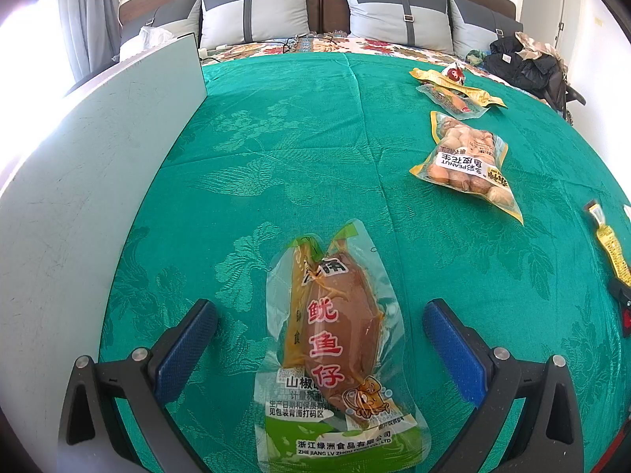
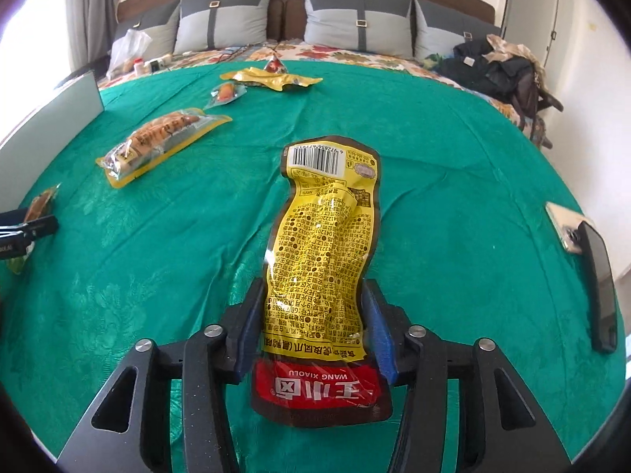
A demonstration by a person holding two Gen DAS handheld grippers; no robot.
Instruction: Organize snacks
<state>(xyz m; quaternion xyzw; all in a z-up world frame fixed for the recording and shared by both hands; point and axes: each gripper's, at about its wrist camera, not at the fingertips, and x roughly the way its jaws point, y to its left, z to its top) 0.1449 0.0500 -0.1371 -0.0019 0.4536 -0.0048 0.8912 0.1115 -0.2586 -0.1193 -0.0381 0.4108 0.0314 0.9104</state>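
My left gripper (image 1: 320,315) is open, with its blue pads on either side of a clear squid snack pack (image 1: 335,351) that lies flat on the green cloth (image 1: 284,146). My right gripper (image 2: 312,307) is shut on a yellow and red chicken-feet packet (image 2: 323,252) and holds it above the cloth. A peanut bag (image 1: 467,161) lies at the right in the left wrist view, and it also shows in the right wrist view (image 2: 161,136). Further back lie a yellow packet (image 2: 272,77) and a small sausage pack (image 2: 224,92).
A white box wall (image 1: 79,197) stands along the left side. Two phones (image 2: 591,264) lie at the cloth's right edge. Pillows (image 2: 221,19) and dark clothes (image 2: 501,67) are at the back of the bed. The left gripper shows at the left edge of the right wrist view (image 2: 27,228).
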